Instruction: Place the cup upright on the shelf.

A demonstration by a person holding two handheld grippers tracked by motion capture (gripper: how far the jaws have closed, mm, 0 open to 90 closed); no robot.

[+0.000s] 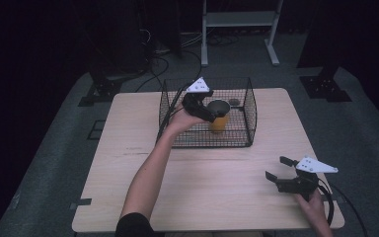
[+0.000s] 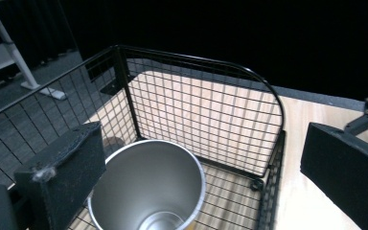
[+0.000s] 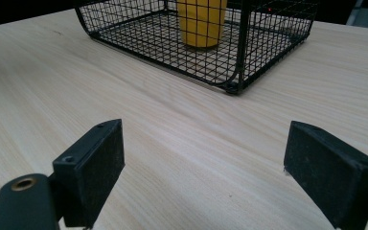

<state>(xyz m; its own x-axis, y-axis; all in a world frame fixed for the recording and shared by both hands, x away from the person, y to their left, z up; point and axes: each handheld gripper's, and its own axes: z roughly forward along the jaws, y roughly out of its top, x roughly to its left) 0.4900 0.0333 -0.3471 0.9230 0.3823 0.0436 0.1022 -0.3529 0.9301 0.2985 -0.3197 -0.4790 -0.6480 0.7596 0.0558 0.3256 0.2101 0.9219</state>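
Note:
A yellow cup (image 1: 219,120) with a steel inside stands upright in a black wire basket (image 1: 205,144) at the back middle of the wooden table (image 1: 202,192). My left gripper (image 1: 208,109) reaches into the basket from the left and hovers open just over the cup's rim. In the left gripper view the cup's open mouth (image 2: 148,184) lies below my left gripper (image 2: 201,158), whose jaws are spread wide and hold nothing. My right gripper (image 1: 278,168) rests open over the table's front right. In the right gripper view, the right gripper (image 3: 201,167) faces the basket (image 3: 235,72) and cup (image 3: 201,21).
A small dark round object (image 1: 234,102) lies on the basket floor behind the cup. Bare tabletop stretches between the basket and the front edge. Beyond the table stand a white frame (image 1: 239,19), dark stands and floor cables (image 1: 153,64).

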